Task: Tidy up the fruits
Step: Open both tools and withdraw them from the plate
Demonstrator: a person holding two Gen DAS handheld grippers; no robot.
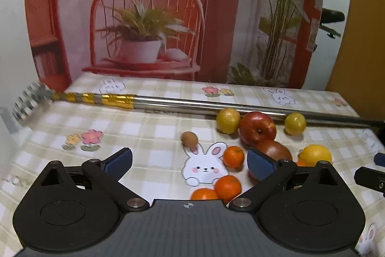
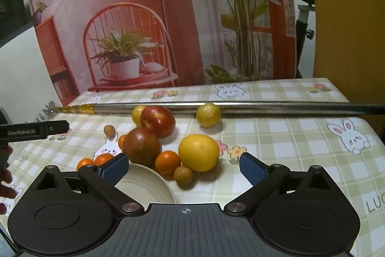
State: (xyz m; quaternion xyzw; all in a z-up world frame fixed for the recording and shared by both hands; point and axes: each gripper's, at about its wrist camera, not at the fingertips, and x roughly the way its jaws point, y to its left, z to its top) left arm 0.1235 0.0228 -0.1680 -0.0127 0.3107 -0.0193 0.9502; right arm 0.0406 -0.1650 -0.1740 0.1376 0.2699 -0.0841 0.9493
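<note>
Loose fruit lies on the checked tablecloth (image 1: pixel 144 131). In the left wrist view: a red apple (image 1: pixel 257 128), a dark reddish fruit (image 1: pixel 276 148), two yellow-green plums (image 1: pixel 227 120) (image 1: pixel 295 123), a lemon (image 1: pixel 315 154), three small oranges (image 1: pixel 233 156) (image 1: pixel 227 187) (image 1: pixel 204 194) and a small brown fruit (image 1: pixel 190 139). My left gripper (image 1: pixel 190 164) is open and empty above the cloth, left of the pile. In the right wrist view a cream plate (image 2: pixel 146 187) lies just before my open, empty right gripper (image 2: pixel 184 166), with the lemon (image 2: pixel 199 152), an orange (image 2: pixel 167 162), a brown fruit (image 2: pixel 183 175) and the dark fruit (image 2: pixel 142 146) beyond.
A long metal pole with gold tape (image 1: pixel 192 104) lies across the table behind the fruit; it also shows in the right wrist view (image 2: pixel 264 107). A printed backdrop (image 1: pixel 168 16) stands at the table's far edge. The left gripper's side (image 2: pixel 33 130) shows at the right view's left.
</note>
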